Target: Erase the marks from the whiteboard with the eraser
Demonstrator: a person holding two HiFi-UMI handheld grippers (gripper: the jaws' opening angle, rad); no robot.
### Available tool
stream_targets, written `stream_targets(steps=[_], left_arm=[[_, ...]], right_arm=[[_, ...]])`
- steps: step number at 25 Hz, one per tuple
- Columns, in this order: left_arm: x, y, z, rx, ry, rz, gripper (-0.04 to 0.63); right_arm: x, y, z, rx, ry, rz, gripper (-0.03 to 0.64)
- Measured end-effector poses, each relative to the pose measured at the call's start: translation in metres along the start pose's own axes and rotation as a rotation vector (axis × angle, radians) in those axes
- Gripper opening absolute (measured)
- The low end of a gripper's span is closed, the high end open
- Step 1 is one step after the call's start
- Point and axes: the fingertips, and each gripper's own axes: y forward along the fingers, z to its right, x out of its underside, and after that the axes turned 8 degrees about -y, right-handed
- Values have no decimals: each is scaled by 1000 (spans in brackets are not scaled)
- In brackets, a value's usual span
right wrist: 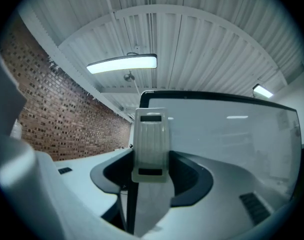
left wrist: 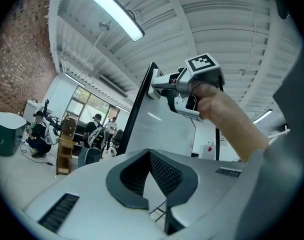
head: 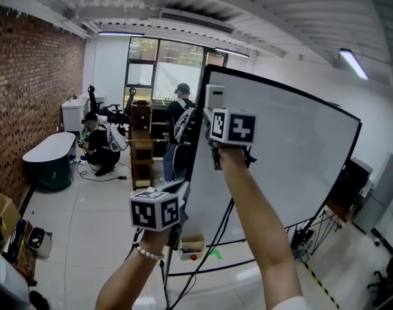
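Observation:
The big whiteboard (head: 287, 166) stands tilted on a black-framed stand, and I see no marks on its surface. My right gripper (head: 214, 110) is raised to the board's top left corner, shut on a white ribbed eraser (head: 215, 97). In the right gripper view the eraser (right wrist: 151, 144) stands upright between the jaws, in front of the whiteboard (right wrist: 227, 129). My left gripper (head: 181, 191) hangs lower, in front of the board's left edge, shut and holding nothing. The left gripper view looks up at the right gripper (left wrist: 164, 84) by the whiteboard (left wrist: 162, 129).
A brick wall (head: 22, 95) runs along the left. Behind the board one person (head: 96, 147) crouches and another person (head: 178, 118) stands, beside a wooden shelf (head: 141, 154). A dark tub (head: 49, 157) sits at the left. The stand's legs (head: 203, 263) spread over the tiled floor.

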Motion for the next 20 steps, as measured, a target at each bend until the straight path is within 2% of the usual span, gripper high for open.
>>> stream_targets(steps=[9, 20], left_arm=[[26, 8, 14, 42, -28, -41, -12], [49, 29, 33, 46, -52, -58, -12]], right_arm=[[36, -3, -19, -23, -14, -10, 249], [47, -10, 22, -35, -2, 5, 249]])
